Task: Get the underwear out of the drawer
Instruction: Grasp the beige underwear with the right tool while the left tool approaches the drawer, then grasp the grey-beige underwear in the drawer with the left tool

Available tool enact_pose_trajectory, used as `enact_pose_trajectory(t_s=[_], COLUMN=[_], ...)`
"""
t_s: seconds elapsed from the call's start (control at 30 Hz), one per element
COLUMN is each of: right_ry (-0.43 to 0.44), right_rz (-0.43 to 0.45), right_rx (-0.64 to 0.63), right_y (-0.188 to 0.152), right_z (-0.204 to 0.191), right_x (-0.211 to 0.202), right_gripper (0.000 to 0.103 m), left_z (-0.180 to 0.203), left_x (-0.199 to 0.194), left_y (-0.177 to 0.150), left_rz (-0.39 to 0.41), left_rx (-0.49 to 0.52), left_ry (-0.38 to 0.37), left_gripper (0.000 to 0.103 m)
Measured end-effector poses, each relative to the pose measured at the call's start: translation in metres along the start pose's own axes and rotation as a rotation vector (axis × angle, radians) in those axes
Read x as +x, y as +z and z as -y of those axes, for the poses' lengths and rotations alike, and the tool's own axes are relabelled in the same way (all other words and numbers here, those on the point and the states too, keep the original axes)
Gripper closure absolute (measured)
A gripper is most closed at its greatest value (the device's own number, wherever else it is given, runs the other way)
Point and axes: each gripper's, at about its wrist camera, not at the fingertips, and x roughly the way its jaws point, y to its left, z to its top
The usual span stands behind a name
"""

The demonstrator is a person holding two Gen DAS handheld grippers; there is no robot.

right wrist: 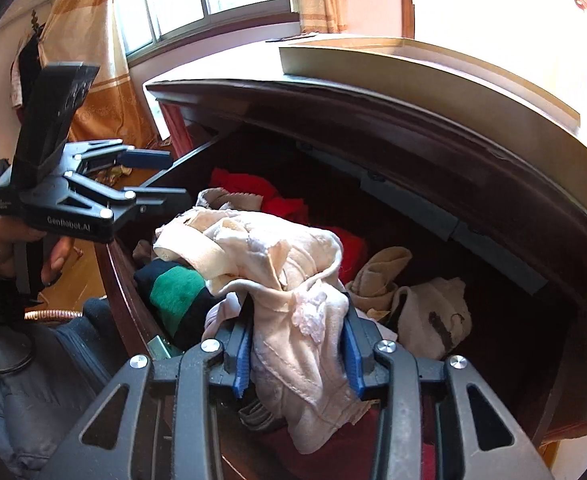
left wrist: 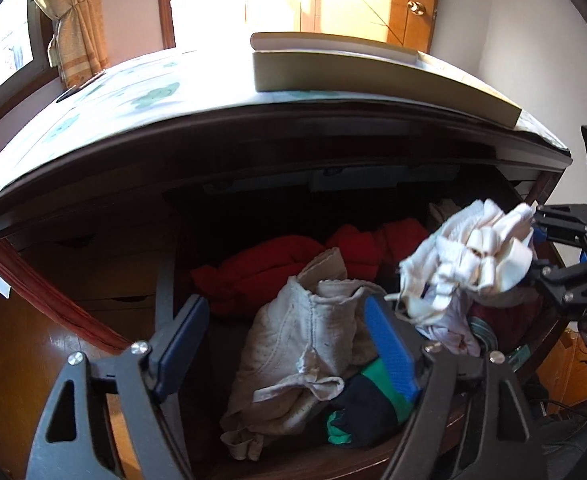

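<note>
The open wooden drawer (left wrist: 377,458) is full of clothes. My right gripper (right wrist: 297,344) is shut on a bunched white-pink underwear (right wrist: 293,280) and holds it above the drawer's right side; in the left wrist view this gripper (left wrist: 533,240) and the white bundle (left wrist: 473,256) are at the right. My left gripper (left wrist: 289,332) is open and empty over the drawer's front, above a beige garment (left wrist: 305,352). It also shows in the right wrist view (right wrist: 173,178) at the drawer's left edge.
Red clothes (left wrist: 293,264) lie at the drawer's back, a green and navy item (left wrist: 369,404) at the front. The dresser top (left wrist: 133,100) overhangs the drawer and carries a flat box (left wrist: 353,72). Wooden floor (left wrist: 33,352) lies to the left.
</note>
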Motion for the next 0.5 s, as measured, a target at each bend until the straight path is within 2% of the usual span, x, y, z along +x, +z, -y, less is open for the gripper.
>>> enact_pose_trajectory(t_s=[0.2,0.33,0.4,0.5], right_ry=[-0.049,-0.049,-0.041,-0.036], right_rz=[0.02,0.021,0.014,0.017], right_rx=[0.099,0.134,0.158,0.168], right_y=[0.0,0.0,-0.003,-0.002], right_z=[0.024,0.035,0.045,0.049], right_x=[-0.005,-0.008,-0.007,-0.006], right_gripper=[0.063,0.063,0.063,0.063], left_z=[0.01,0.019,0.024,0.032], left_x=[0.023,0.039,0.047,0.054], left_y=[0.008,0.013,0.014,0.015], left_rz=[-0.087,-0.157,-0.208,-0.248], left_rx=[0.054,0.114,0.143,0.193], left_ry=[-0.003,-0.024,-0.05,-0.04], left_gripper=[0.022,0.022,0.026,0.026])
